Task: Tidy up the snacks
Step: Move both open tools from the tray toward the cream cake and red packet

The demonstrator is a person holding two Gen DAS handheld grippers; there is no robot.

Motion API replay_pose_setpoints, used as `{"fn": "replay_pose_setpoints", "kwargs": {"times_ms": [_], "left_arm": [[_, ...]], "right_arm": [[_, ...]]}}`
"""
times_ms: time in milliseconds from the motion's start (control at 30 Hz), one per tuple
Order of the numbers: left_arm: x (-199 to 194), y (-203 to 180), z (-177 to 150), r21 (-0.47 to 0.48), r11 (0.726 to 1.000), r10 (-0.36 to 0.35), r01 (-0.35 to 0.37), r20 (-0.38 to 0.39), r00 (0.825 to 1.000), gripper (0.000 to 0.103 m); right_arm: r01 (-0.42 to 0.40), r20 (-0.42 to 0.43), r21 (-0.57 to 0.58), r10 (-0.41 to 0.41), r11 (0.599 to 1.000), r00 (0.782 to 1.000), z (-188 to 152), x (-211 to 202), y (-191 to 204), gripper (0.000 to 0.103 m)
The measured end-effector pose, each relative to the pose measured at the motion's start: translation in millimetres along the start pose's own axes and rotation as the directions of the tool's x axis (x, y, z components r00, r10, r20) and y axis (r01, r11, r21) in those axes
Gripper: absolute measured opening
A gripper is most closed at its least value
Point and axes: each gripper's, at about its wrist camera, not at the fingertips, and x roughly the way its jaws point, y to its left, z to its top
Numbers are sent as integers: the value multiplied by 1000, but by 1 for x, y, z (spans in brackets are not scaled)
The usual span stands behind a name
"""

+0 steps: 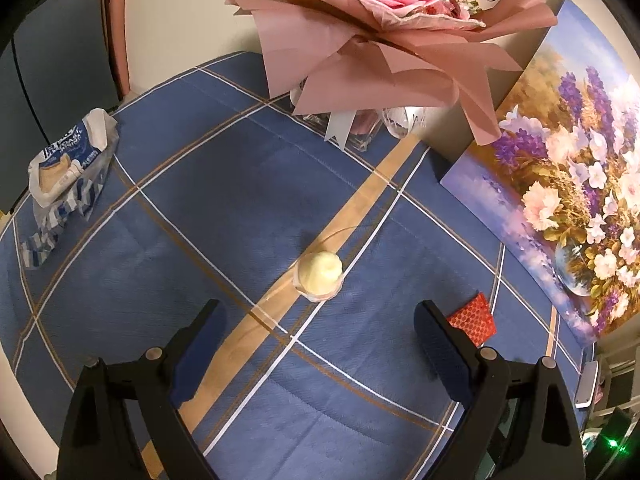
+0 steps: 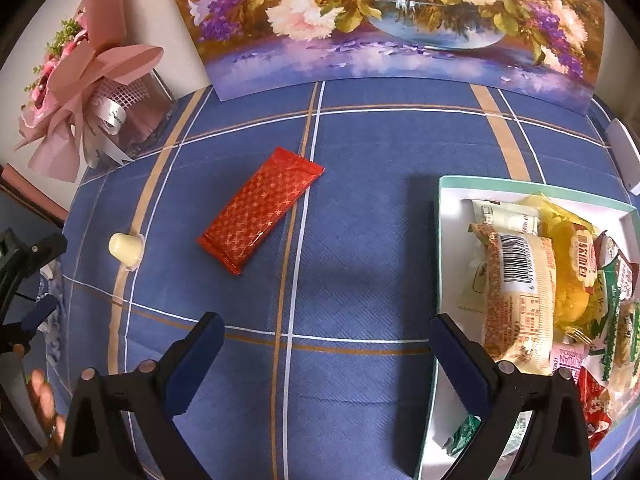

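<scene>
A small cream jelly cup (image 1: pixel 320 276) lies on the blue plaid tablecloth just ahead of my open, empty left gripper (image 1: pixel 318 320); it also shows in the right wrist view (image 2: pixel 125 249). A red patterned snack packet (image 2: pixel 260 210) lies ahead and left of my open, empty right gripper (image 2: pixel 326 328); its corner shows in the left wrist view (image 1: pixel 474 318). A white tray (image 2: pixel 442 240) at the right holds several wrapped snacks, among them a cream barcode packet (image 2: pixel 520 300). The left gripper shows at the right wrist view's left edge (image 2: pixel 32 280).
A pink wrapped bouquet in a glass vase (image 1: pixel 360 40) stands at the table's back. A flower painting (image 1: pixel 568 184) leans against the wall. A crumpled blue and white bag (image 1: pixel 66 172) lies at the far left. A white object (image 2: pixel 624 156) sits at the right edge.
</scene>
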Motion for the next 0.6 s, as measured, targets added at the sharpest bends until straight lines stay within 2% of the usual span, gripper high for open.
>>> {"fn": "replay_pose_setpoints", "kwargs": {"times_ms": [300, 600], "left_arm": [[4, -7, 4, 25, 1000, -3, 1, 88, 996, 95], [21, -3, 10, -2, 1000, -20, 20, 65, 998, 95]], "right_arm": [[-1, -2, -2, 1, 1000, 1000, 7, 12, 6, 103], [-26, 27, 7, 26, 1000, 999, 20, 22, 15, 103]]}}
